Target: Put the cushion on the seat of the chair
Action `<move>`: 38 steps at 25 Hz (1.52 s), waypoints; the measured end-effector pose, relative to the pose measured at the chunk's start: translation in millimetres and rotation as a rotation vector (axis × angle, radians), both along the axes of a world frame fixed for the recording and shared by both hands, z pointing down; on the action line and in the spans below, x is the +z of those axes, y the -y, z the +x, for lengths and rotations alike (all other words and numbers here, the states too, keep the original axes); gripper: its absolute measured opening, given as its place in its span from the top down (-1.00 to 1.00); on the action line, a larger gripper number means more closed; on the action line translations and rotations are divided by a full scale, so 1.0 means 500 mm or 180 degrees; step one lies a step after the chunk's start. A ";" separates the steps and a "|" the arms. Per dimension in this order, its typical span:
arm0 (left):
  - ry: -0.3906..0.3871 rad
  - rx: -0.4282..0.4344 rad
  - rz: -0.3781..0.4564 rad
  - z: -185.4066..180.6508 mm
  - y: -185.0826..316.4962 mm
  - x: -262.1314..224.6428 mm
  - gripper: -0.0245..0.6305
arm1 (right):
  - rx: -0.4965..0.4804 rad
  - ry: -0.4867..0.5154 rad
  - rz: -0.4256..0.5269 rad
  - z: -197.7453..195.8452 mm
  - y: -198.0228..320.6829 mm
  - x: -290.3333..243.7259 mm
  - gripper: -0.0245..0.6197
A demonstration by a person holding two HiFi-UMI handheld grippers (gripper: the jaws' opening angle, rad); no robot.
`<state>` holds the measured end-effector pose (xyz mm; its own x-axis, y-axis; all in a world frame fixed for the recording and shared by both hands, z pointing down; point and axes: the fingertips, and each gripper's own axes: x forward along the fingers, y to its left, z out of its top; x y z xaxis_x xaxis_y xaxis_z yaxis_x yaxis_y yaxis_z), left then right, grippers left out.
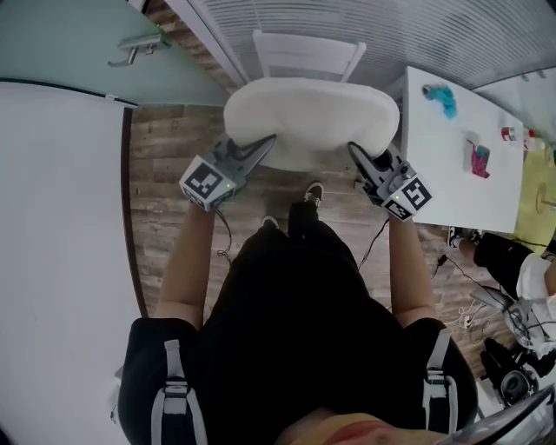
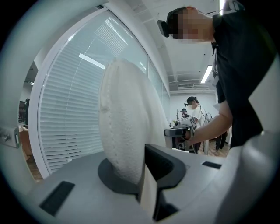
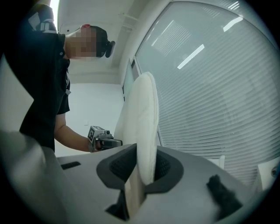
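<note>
A cream round cushion hangs between my two grippers, held flat above the white chair, whose backrest shows just beyond it. My left gripper is shut on the cushion's near left edge; in the left gripper view the cushion is pinched between the dark pads. My right gripper is shut on the near right edge, where the thin cushion rim sits squeezed between its jaws. The chair's seat is hidden under the cushion.
A white table with small coloured items stands right of the chair. A white surface fills the left side. Window blinds run behind the chair. Cables and bags lie on the wood floor at the lower right.
</note>
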<state>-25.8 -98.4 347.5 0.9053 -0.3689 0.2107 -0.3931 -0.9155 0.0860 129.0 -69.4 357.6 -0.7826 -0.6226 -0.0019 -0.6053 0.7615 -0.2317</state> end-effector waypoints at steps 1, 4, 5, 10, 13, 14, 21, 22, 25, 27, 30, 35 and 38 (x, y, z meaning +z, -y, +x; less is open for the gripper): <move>0.0014 -0.0012 -0.0003 0.007 0.009 0.003 0.72 | -0.0006 0.0023 -0.0022 0.007 0.010 0.007 0.73; 0.0042 -0.0050 -0.0026 0.018 0.031 0.024 0.72 | -0.0014 0.0059 -0.0082 0.019 0.035 0.029 0.73; 0.0056 -0.0055 -0.0039 0.019 0.038 0.033 0.72 | -0.0010 0.0060 -0.0102 0.020 0.043 0.037 0.73; 0.0079 -0.0042 -0.0119 0.023 0.079 0.078 0.72 | 0.0048 0.0064 -0.0226 0.023 0.080 0.081 0.73; 0.0064 -0.0006 -0.0200 0.022 0.107 0.108 0.72 | 0.0103 0.0055 -0.0320 0.020 0.103 0.113 0.73; 0.0059 0.0009 -0.0241 0.021 0.116 0.122 0.72 | 0.0124 0.0043 -0.0353 0.018 0.111 0.125 0.73; 0.0070 0.0099 -0.0508 0.010 0.183 0.236 0.72 | 0.0313 0.0035 -0.0601 0.006 0.163 0.231 0.73; 0.0079 0.0113 -0.0531 0.008 0.190 0.250 0.71 | 0.0345 0.0040 -0.0634 0.005 0.169 0.244 0.73; 0.0098 0.0151 -0.0602 0.000 0.203 0.276 0.72 | 0.0415 0.0049 -0.0712 -0.002 0.182 0.270 0.73; 0.0098 0.0170 -0.0654 -0.007 0.204 0.283 0.72 | 0.0432 0.0044 -0.0742 -0.009 0.183 0.276 0.73; 0.0089 0.0207 -0.0707 -0.017 0.198 0.292 0.72 | 0.0435 0.0019 -0.0755 -0.017 0.179 0.275 0.73; 0.0060 0.0209 -0.0849 -0.024 0.207 0.316 0.71 | 0.0450 0.0004 -0.0841 -0.026 0.182 0.296 0.72; 0.0062 0.0168 -0.1015 -0.031 0.216 0.358 0.67 | 0.0458 0.0011 -0.0955 -0.034 0.184 0.336 0.73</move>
